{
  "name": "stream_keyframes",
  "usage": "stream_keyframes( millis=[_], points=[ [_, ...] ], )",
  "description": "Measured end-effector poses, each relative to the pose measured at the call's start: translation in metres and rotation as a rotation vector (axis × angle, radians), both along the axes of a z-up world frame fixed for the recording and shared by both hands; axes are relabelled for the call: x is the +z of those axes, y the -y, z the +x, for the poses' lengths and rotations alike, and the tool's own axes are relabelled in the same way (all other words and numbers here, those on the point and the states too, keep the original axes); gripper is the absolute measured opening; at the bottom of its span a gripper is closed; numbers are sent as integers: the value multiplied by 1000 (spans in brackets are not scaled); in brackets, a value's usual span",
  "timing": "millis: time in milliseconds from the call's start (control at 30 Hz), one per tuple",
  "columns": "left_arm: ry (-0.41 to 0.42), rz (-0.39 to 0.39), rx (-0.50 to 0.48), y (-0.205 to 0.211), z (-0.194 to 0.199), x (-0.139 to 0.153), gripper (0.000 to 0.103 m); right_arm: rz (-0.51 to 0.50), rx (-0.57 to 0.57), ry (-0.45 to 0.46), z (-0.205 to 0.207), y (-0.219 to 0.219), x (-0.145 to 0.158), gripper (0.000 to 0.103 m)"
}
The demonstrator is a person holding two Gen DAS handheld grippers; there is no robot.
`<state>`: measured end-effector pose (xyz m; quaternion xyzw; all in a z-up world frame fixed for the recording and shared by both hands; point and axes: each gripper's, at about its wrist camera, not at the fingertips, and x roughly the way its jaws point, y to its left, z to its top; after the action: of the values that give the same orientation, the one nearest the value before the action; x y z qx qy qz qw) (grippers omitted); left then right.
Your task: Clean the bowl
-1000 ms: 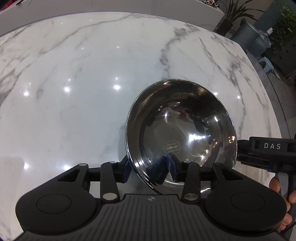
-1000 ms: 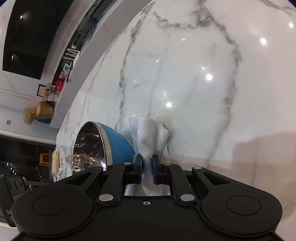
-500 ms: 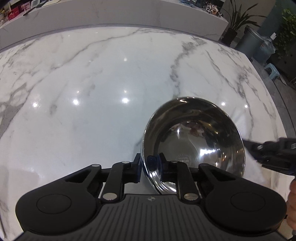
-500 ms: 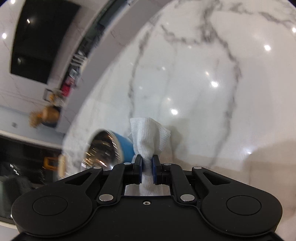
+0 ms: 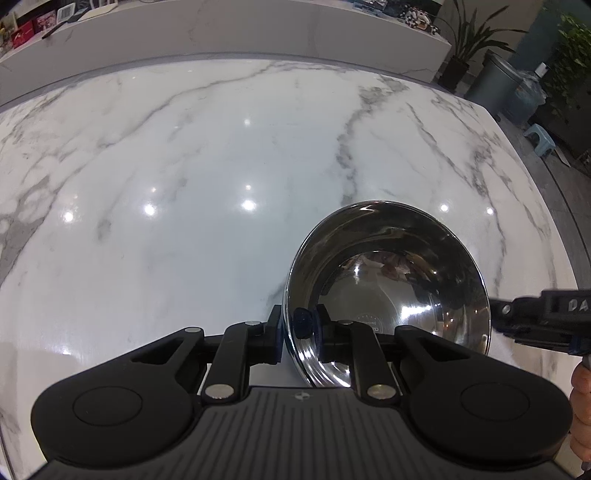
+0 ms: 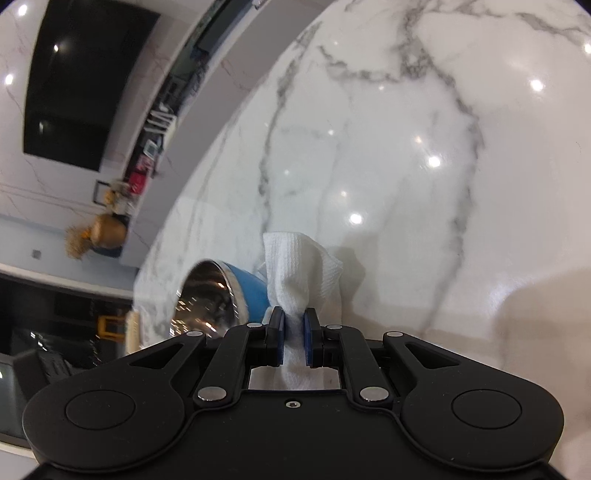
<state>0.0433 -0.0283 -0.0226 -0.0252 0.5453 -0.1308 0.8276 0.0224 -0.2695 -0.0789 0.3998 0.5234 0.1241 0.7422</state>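
Note:
A steel bowl (image 5: 388,280) with a blue outside is tilted up off the white marble table (image 5: 184,203). My left gripper (image 5: 299,332) is shut on its near left rim, one finger inside and one outside. In the right wrist view the bowl (image 6: 221,295) shows at lower left, its blue outside facing the cloth. My right gripper (image 6: 294,330) is shut on a white cloth (image 6: 299,269), which sticks up beyond the fingers just right of the bowl. The right gripper also shows at the right edge of the left wrist view (image 5: 543,317).
A white counter (image 5: 221,33) runs along the table's far side. Plants and a grey bin (image 5: 498,85) stand on the floor at far right, with a small stool (image 5: 543,136). A dark screen (image 6: 85,85) hangs on the wall in the right wrist view.
My left gripper closed on the bowl's rim and lifted and tilted it. The right gripper with the cloth stayed close beside the bowl and tilted a little.

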Motion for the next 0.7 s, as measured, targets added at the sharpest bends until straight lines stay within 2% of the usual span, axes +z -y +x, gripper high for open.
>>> stream_keyframes(
  millis=[167, 467, 633, 700],
  points=[
    [1, 6, -22, 6, -2, 0, 15, -64, 46, -49, 10, -29, -11, 10],
    [-26, 2, -18, 10, -6, -3, 23, -51, 39, -57, 29, -59, -17, 10],
    [-25, 6, -28, 9, -6, -3, 22, -61, 41, -49, 31, -50, -8, 10],
    [-16, 6, -26, 7, -6, -1, 18, -56, 25, -31, 30, -44, -4, 10]
  ],
)
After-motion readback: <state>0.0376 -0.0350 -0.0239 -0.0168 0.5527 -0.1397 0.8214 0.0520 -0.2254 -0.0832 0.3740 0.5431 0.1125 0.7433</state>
